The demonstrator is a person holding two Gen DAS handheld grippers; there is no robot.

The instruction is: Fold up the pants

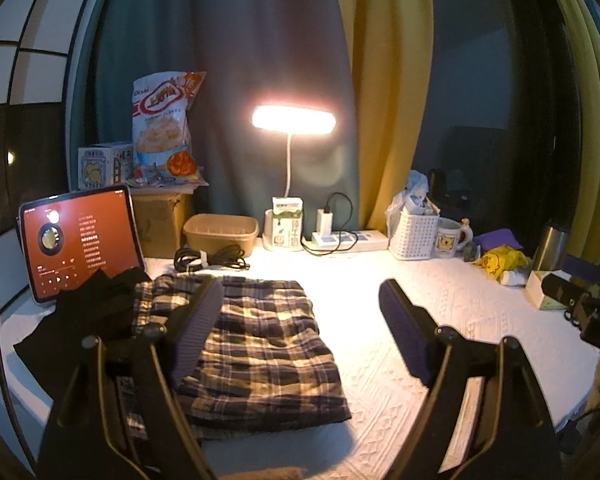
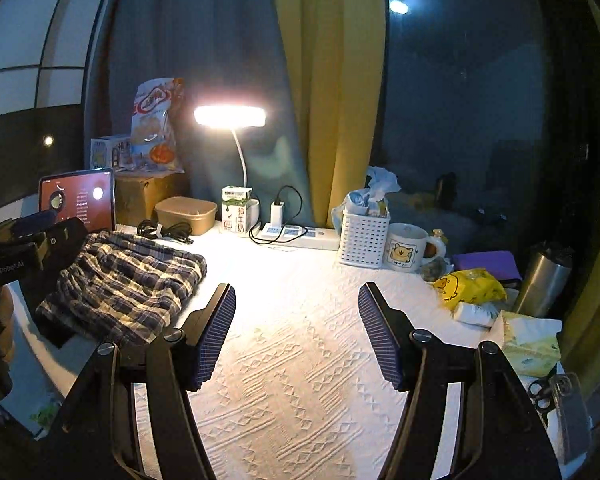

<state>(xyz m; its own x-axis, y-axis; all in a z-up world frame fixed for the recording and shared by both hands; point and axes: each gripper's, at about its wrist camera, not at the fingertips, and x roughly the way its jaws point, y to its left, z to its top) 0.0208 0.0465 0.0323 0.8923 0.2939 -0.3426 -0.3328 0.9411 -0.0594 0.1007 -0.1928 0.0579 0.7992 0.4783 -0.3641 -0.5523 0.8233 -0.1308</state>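
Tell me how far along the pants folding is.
Mostly done: the plaid pants lie folded in a compact rectangle on the white tablecloth. Nothing is in hand; the left gripper and right gripper are open. Left: perhaps squaring the lower layer that pokes out.

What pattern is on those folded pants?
A plaid check of dark navy, cream and tan on the pants, clearest in the left wrist view.

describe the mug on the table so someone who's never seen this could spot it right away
Start at the lit desk lamp and follow the back of the white table rightward to the white lattice basket. The mug stands just right of it: white, with a yellow cartoon bear printed on its side.
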